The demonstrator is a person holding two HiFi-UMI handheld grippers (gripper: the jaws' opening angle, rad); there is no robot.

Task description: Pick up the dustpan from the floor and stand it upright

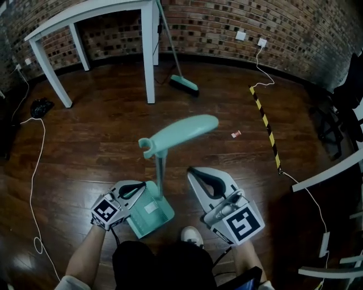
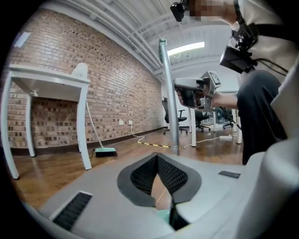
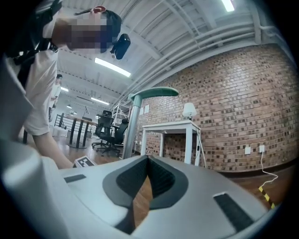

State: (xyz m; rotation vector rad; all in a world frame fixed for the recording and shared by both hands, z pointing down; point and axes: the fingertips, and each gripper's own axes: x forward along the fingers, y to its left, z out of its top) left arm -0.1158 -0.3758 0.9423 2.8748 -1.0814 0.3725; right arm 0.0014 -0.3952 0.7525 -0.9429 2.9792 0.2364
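One white table [image 1: 85, 14] is seen by the brick wall [image 1: 215, 22], and one broom [image 1: 184, 84] is propped beside its leg. One teal long-handled dustpan [image 1: 181, 131] is stood upright on the wooden floor [image 1: 102, 141] between two grippers. The jaws of the left gripper [image 1: 138, 187] and the right gripper [image 1: 194, 171] are closed together, with nothing clamped.

Lit from ceiling strip lights [image 2: 186, 47], soft glare on the wooden floor [image 1: 102, 141]. Fisheye-bent at the edges, black in the corners.

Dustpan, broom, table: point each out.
Dustpan [image 1: 181, 130]: head view, on its handle.
Broom [image 1: 184, 85]: head view, on its brush head.
Table [image 1: 148, 56]: head view, on its front leg.
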